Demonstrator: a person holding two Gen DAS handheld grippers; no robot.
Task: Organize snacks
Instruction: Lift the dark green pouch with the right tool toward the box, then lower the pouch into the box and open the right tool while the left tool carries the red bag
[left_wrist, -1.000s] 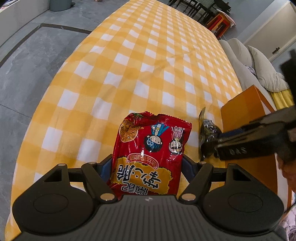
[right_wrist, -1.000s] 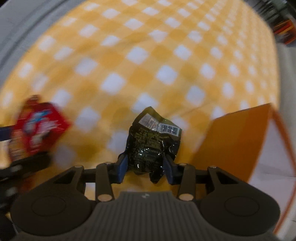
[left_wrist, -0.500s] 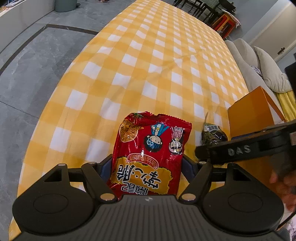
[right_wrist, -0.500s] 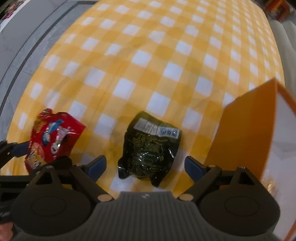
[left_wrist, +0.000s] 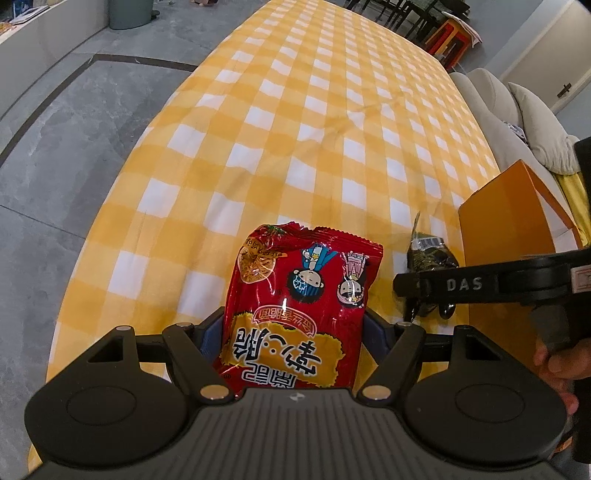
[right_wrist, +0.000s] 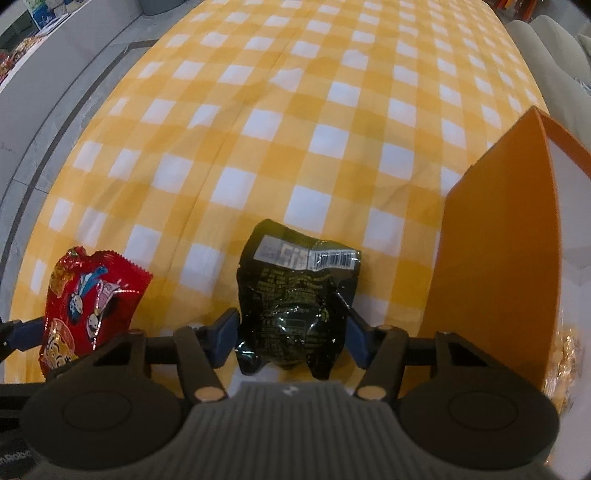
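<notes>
A red snack bag (left_wrist: 295, 295) with cartoon figures sticks out forward from my left gripper (left_wrist: 293, 328), which is shut on its lower half. The same red snack bag (right_wrist: 88, 299) shows at the left of the right wrist view. A crumpled black packet (right_wrist: 295, 291) lies on the checked cloth between the blue pads of my right gripper (right_wrist: 291, 332). The jaws are closing, and the pads stand right at the packet's sides without squeezing it. In the left wrist view the black packet (left_wrist: 428, 254) lies beside an open orange box (left_wrist: 506, 221).
The orange box (right_wrist: 491, 240) stands just right of the packet, with something yellow (right_wrist: 565, 350) inside. The yellow-and-white cloth (left_wrist: 295, 129) runs far ahead. A pale sofa (left_wrist: 498, 103) lines the right side, grey floor the left. A person's hand (left_wrist: 561, 362) grips the right handle.
The right gripper let go of the black packet, which now lies flat on the cloth, opened wide, then narrowed around it again. The left gripper and red bag stayed put.
</notes>
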